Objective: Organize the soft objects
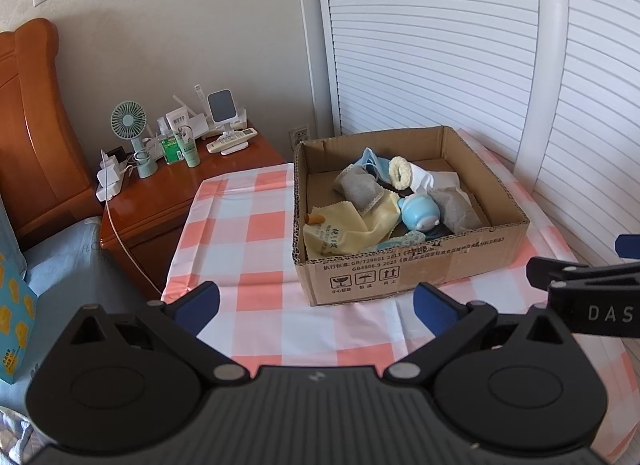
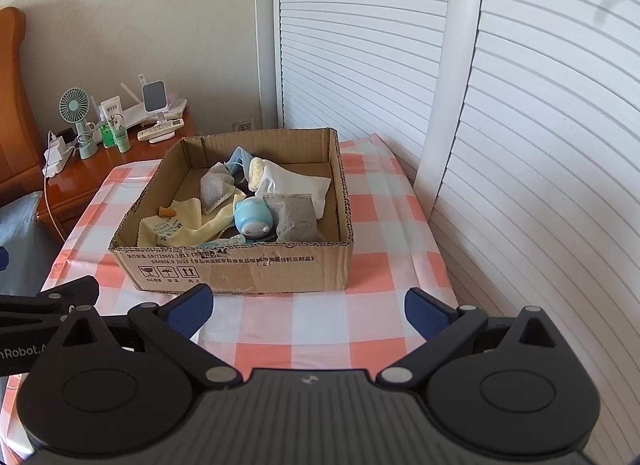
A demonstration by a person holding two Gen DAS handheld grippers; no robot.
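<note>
An open cardboard box (image 1: 404, 269) (image 2: 240, 269) stands on the pink-and-white checked table. Inside lie several soft items: a yellow cloth (image 1: 340, 231) (image 2: 176, 231), two grey pouches (image 1: 360, 187) (image 2: 296, 219), a light blue plush toy (image 1: 418, 215) (image 2: 252, 219), a cream scrunchie (image 1: 401, 173) (image 2: 255, 173), a white cloth (image 2: 298, 185) and a blue face mask (image 1: 370, 159). My left gripper (image 1: 316, 307) is open and empty, in front of the box. My right gripper (image 2: 308, 311) is open and empty, also in front of the box.
A wooden nightstand (image 1: 168, 193) at the left holds a small fan (image 1: 128, 125), bottles, a remote and chargers. A wooden headboard (image 1: 28, 125) and bed lie further left. White louvred doors (image 1: 460, 45) stand behind and to the right of the table.
</note>
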